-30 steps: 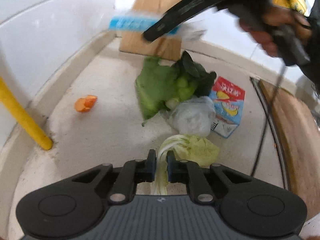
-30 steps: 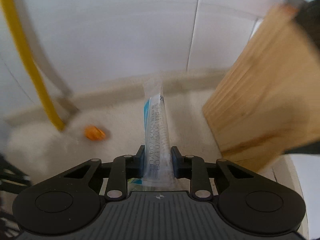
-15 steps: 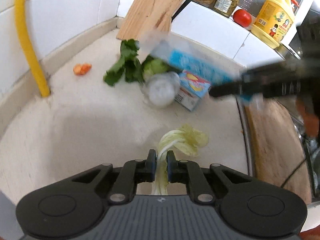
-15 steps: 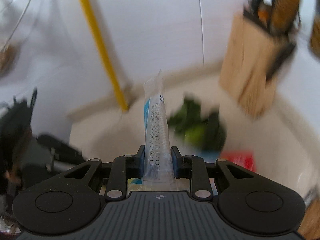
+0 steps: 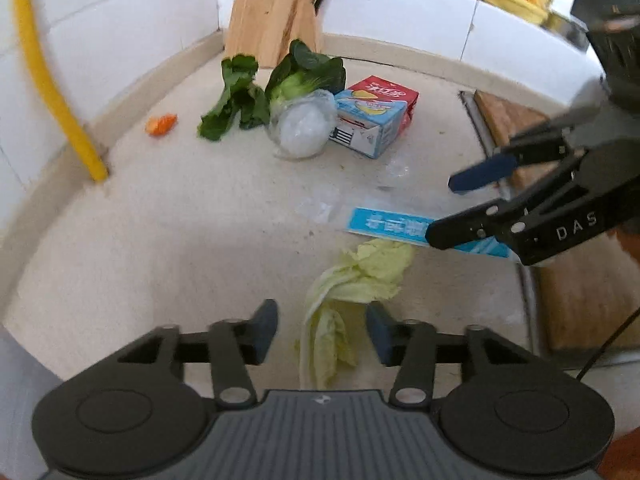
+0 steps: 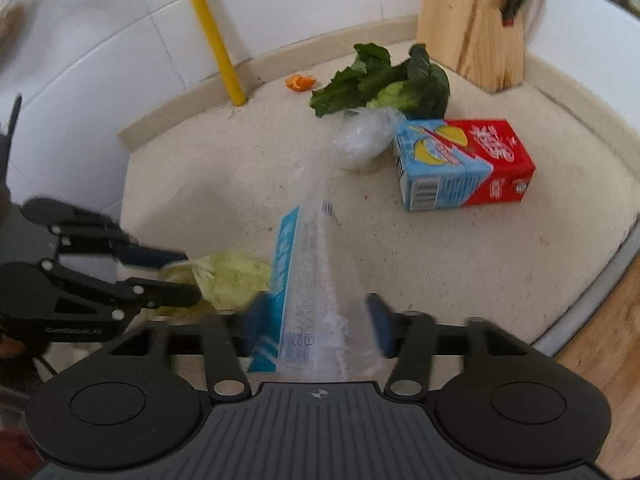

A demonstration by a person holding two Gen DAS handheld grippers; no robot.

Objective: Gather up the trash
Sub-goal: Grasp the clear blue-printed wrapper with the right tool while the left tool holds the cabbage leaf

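Observation:
My left gripper (image 5: pixel 322 326) is open, and a pale cabbage leaf (image 5: pixel 352 280) lies loose on the beige counter between its fingers. My right gripper (image 6: pixel 316 322) is open too, with a blue and clear plastic wrapper (image 6: pixel 308 280) lying between its fingers; the wrapper (image 5: pixel 392 224) also shows in the left wrist view under the right gripper (image 5: pixel 444 210). The left gripper (image 6: pixel 192 278) shows at the left in the right wrist view, beside the cabbage leaf (image 6: pixel 228 280).
A red and blue carton (image 6: pixel 464 162), a crumpled clear bag (image 6: pixel 362 138), dark leafy greens (image 6: pixel 384 80) and an orange scrap (image 6: pixel 300 82) lie farther back. A wooden knife block (image 6: pixel 472 20) stands in the corner, a yellow pipe (image 6: pixel 212 36) at the wall. A wooden board (image 5: pixel 576 296) lies right.
Both grippers have opened and dropped their loads. The cabbage leaf and the wrapper now lie on the counter. Both grippers swung toward the near part of the counter.

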